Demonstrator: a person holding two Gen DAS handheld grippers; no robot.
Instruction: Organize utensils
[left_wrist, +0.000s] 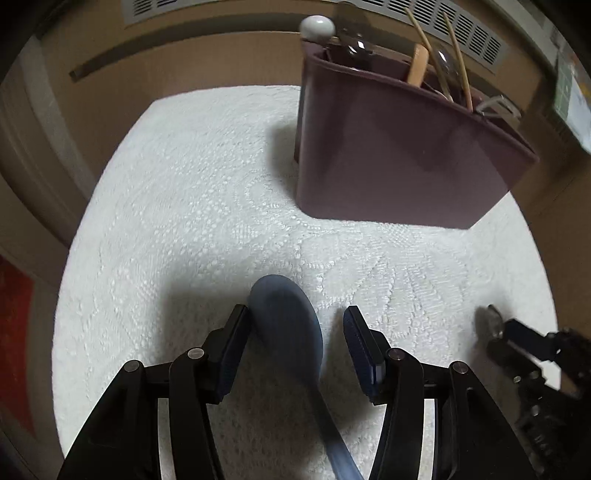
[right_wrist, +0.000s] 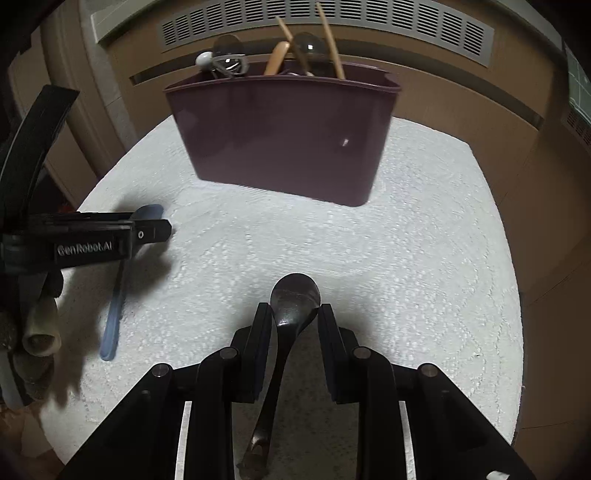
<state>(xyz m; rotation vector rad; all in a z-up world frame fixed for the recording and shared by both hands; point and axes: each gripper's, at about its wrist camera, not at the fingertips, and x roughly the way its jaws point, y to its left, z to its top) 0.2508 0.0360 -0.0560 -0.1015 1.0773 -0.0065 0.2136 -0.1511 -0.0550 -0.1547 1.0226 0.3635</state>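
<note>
A blue spoon (left_wrist: 288, 321) lies on the white lace cloth (left_wrist: 184, 177), bowl pointing away from me. My left gripper (left_wrist: 295, 317) stands open around that bowl; the left pad is against it and the right pad is apart. From the right wrist view the left gripper (right_wrist: 162, 230) hangs side-on over the blue spoon (right_wrist: 112, 314). My right gripper (right_wrist: 294, 314) is shut on a dark spoon (right_wrist: 295, 291), with a pad on each side of the bowl's neck and the handle running back under the fingers. The right gripper (left_wrist: 496, 332) also shows at the lower right of the left wrist view.
A maroon utensil caddy (right_wrist: 288, 140) stands at the back of the cloth (right_wrist: 406, 277), holding wooden chopsticks, a wooden spoon and metal utensils; it also shows in the left wrist view (left_wrist: 399, 155). A person's hand (right_wrist: 38, 332) holds the left gripper. Behind is a brown wall with a vent (right_wrist: 332, 22).
</note>
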